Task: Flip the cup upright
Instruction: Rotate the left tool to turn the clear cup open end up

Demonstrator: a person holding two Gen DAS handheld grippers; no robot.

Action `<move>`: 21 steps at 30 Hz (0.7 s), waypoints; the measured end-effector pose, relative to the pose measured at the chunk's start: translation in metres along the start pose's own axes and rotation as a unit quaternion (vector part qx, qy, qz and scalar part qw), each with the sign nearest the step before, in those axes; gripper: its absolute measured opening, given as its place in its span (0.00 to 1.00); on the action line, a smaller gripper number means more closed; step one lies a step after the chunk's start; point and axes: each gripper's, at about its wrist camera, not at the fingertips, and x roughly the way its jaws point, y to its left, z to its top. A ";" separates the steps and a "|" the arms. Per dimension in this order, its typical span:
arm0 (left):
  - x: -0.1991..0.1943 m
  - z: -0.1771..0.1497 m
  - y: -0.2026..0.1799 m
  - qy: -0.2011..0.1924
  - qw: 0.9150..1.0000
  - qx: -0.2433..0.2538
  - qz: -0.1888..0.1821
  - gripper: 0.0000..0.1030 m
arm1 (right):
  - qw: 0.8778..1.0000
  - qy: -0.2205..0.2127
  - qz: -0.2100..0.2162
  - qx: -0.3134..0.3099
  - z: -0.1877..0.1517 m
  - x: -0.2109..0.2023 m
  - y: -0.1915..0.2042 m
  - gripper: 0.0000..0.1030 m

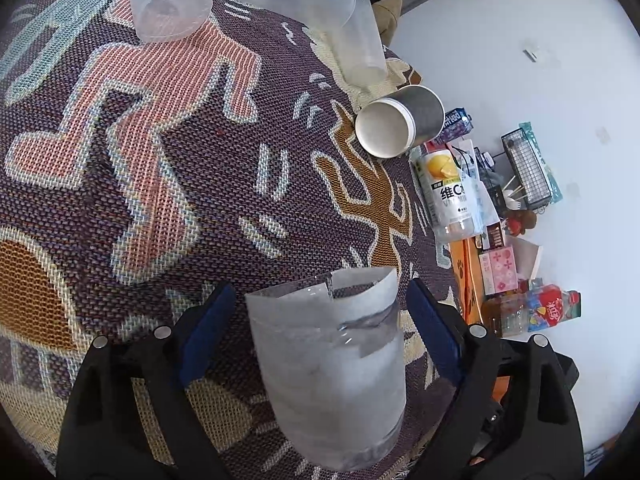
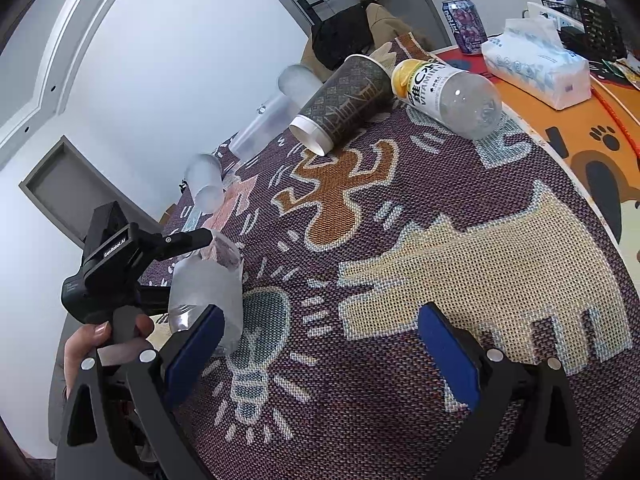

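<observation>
1. Your woven cloth (image 2: 400,360) is dark purple — with orange, pink and cream figures.
2. The cup (image 1: 332,368) between your blue pads (image 1: 208,332) is frosted and see-through.
3. The paper cup (image 2: 344,100) is brown with a pattern — white inside.
4. The bottle (image 2: 444,92) has a yellow and white label.

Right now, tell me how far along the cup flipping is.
Done: none shown standing upright for certain. In hand: the left gripper has its fingers either side of a frosted plastic cup, not visibly clamped. Left: the paper cup lies on its side on the woven mat, and three clear cups at the far edge look tipped too. The right gripper is open and empty.
</observation>
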 end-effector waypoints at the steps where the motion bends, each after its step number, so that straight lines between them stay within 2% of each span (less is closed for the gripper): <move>1: 0.001 0.001 0.000 0.000 1.000 0.000 -0.002 0.83 | 1.000 0.000 -0.001 0.000 0.000 0.000 0.000 0.92; 4: 0.003 0.002 0.002 0.007 1.000 -0.005 -0.001 0.68 | 1.000 0.002 0.001 0.000 -0.001 0.001 0.001 0.92; 10: -0.012 -0.002 -0.005 -0.006 1.000 0.022 0.000 0.67 | 1.000 0.004 0.002 -0.008 -0.002 0.002 0.008 0.92; 14: -0.031 -0.006 -0.023 -0.033 0.997 0.068 0.015 0.67 | 1.000 0.004 0.003 -0.010 -0.003 0.003 0.011 0.92; 17: -0.044 -0.012 -0.040 -0.058 0.992 0.109 0.035 0.66 | 1.000 0.002 0.003 -0.013 -0.004 0.002 0.014 0.92; 21: -0.060 -0.022 -0.061 -0.091 0.980 0.162 0.069 0.65 | 1.000 -0.002 -0.001 -0.018 -0.006 -0.001 0.016 0.92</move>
